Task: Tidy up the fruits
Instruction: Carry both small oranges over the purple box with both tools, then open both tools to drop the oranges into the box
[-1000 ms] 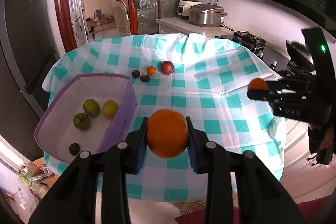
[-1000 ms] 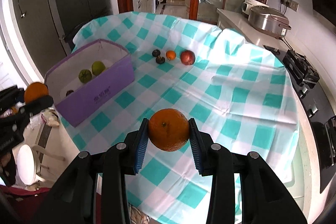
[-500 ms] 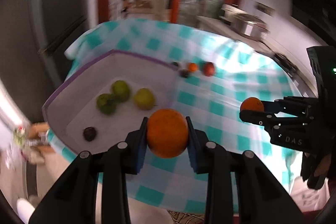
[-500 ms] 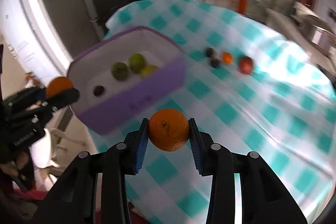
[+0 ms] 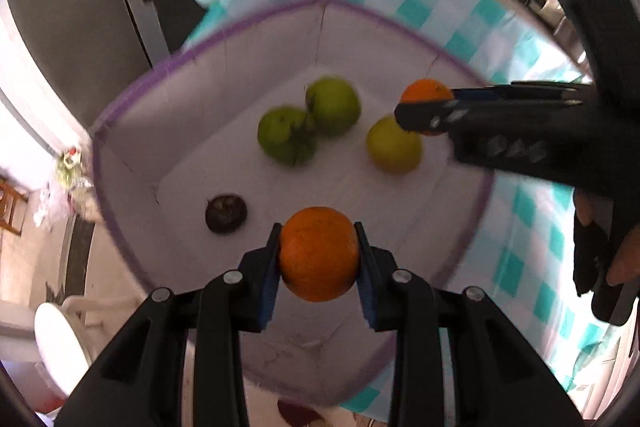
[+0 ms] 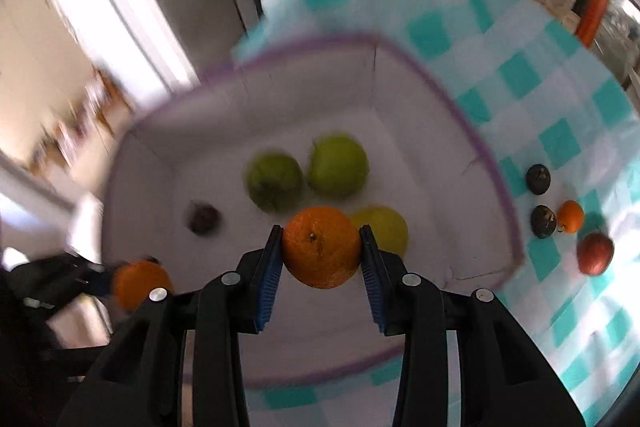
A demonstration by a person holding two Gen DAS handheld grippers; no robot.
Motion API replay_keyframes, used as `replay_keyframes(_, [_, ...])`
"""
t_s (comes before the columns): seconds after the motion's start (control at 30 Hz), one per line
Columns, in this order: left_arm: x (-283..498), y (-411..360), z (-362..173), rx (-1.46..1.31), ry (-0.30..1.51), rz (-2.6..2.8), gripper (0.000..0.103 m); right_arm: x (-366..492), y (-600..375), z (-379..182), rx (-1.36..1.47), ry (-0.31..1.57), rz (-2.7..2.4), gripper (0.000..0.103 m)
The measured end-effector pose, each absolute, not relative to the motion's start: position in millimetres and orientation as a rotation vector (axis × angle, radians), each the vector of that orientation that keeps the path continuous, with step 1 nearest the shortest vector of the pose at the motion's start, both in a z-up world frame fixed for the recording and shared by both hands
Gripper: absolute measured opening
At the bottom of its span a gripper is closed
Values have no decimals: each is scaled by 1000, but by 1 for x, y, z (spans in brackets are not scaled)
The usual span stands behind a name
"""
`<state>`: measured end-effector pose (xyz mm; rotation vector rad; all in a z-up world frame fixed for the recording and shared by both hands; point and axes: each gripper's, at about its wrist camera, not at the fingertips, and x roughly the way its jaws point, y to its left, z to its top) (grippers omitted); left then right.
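Note:
My left gripper (image 5: 318, 255) is shut on an orange (image 5: 319, 253) and holds it above the near part of the purple-rimmed white box (image 5: 168, 67). My right gripper (image 6: 322, 247) is shut on another orange (image 6: 322, 246), also above the box (image 6: 400, 107). Each sees the other: the right gripper with its orange (image 5: 426, 93) at the box's right side, the left one's orange (image 6: 140, 283) at the near left. In the box lie two green fruits (image 5: 286, 141) (image 5: 333, 105), a yellow-green one (image 5: 394, 146) and a dark one (image 5: 226, 213).
On the teal-checked tablecloth (image 6: 560, 107) right of the box lie two dark fruits (image 6: 538, 179) (image 6: 543, 221), a small orange (image 6: 571, 215) and a red fruit (image 6: 595, 253). A white stool (image 5: 60, 343) stands on the floor to the left, below the table edge.
Both grippers have swung left and forward, from over the cloth to above the box, and tilted downward. Each still holds its orange.

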<state>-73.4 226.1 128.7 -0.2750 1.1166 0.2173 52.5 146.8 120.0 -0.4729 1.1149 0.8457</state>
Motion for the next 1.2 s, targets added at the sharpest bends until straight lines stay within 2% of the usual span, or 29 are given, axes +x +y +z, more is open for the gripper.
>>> replay_keyframes(0.17, [-41, 218, 107, -194, 1226, 183, 34, 61, 164, 72, -647, 1212, 823, 39])
replay_keyframes(0.4, [-13, 232, 82, -265, 1328, 221, 34, 69, 190, 86, -782, 1140, 855, 38])
replay_keyframes(0.6, [-13, 245, 75, -329, 1372, 237, 34, 83, 207, 85, -759, 1150, 871, 38])
replay_keyframes(0.8, [-1, 239, 69, -272, 1455, 216, 35, 90, 217, 64, -838, 1192, 802, 39])
replay_keyframes(1.0, [18, 237, 62, -272, 1481, 217, 35, 99, 211, 58, -764, 1293, 808, 38])
replay_keyframes(1.1, [19, 239, 65, -290, 1471, 221, 48, 98, 210, 62, -749, 1293, 802, 48])
replay_keyframes(1.13, [17, 240, 69, -299, 1456, 227, 57, 99, 208, 66, -723, 1284, 817, 57])
replay_keyframes(1.17, [16, 242, 72, -309, 1441, 233, 66, 100, 205, 71, -693, 1273, 829, 62])
replay_keyframes(1.2, [15, 244, 75, -325, 1419, 234, 70, 100, 202, 78, -663, 1254, 835, 69])
